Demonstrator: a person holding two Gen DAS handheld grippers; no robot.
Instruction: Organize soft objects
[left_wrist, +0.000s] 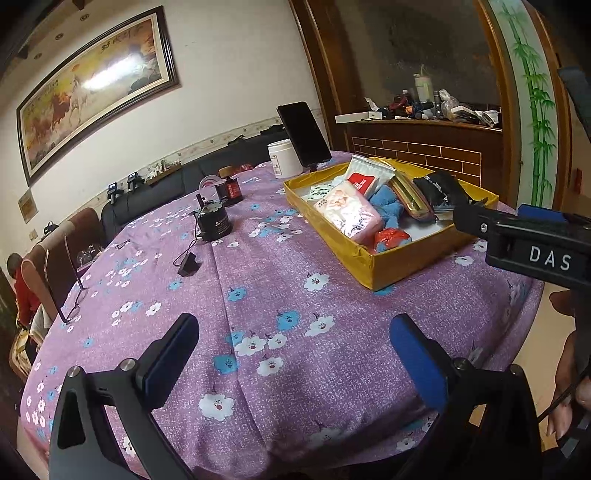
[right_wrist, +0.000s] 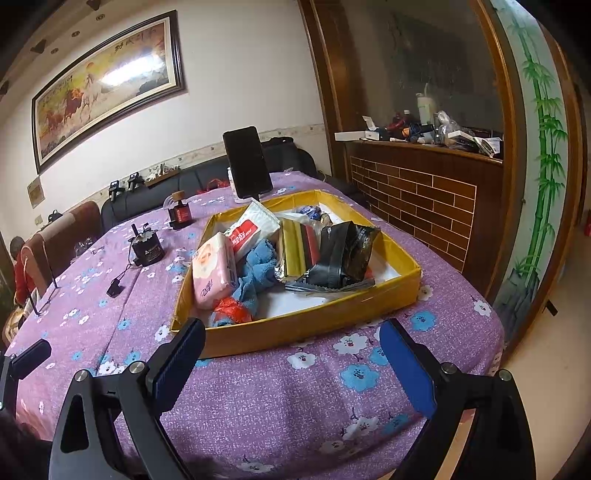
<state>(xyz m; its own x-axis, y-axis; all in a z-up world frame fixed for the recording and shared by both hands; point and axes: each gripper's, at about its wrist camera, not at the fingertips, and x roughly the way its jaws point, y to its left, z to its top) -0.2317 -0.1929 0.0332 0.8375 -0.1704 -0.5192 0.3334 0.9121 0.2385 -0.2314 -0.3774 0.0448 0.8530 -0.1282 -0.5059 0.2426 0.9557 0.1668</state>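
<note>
Right wrist view: yellow box (right_wrist: 314, 332) lies just beyond the open right tool (right_wrist: 295, 365).

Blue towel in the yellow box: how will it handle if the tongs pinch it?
The blue towel lies crumpled, so likely floppy, draping when lifted. The pink tissue pack leans against it and may shift. Probably light, not slippery.

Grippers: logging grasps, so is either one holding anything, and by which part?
Nothing is held: the left gripper and right gripper are both open over the tablecloth.
</note>
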